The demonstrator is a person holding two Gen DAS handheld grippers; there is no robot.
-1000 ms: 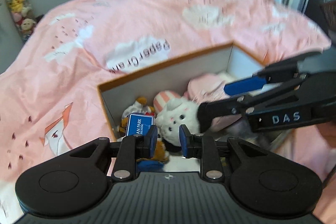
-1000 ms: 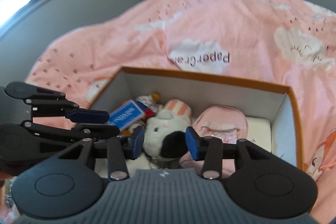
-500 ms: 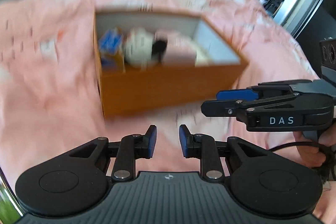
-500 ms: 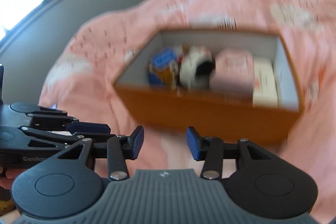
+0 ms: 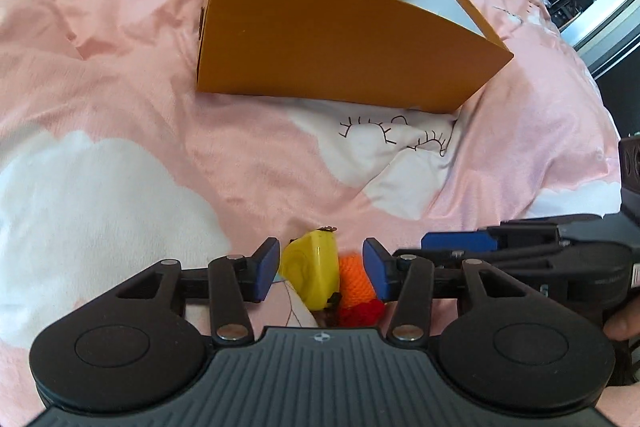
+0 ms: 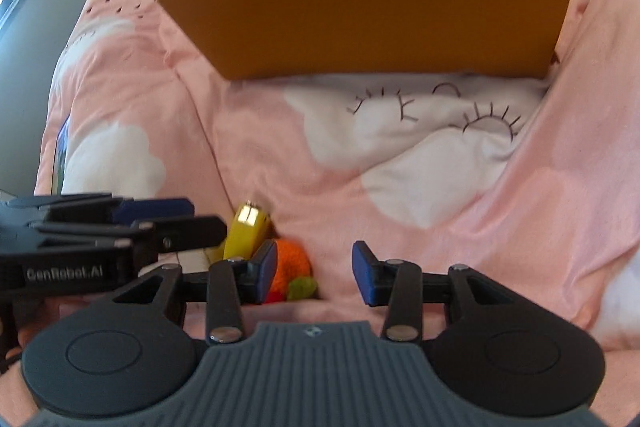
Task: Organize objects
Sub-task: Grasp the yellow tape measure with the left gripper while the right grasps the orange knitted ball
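The left tongs, jaws just opened, straddle a yellow toy on the bed, not yet gripping; the right tongs hang released beside an orange knitted toy. Next, likely: clench, then carry it to the orange box.

A pink quilt carries an orange box and toys.

"GenRobot.AI" on the left gripper side, seen from the right wrist

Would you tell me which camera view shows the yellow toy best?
The left wrist view: the yellow toy sits unobstructed between the left gripper's open pads. In the right wrist view, that gripper covers part of it.
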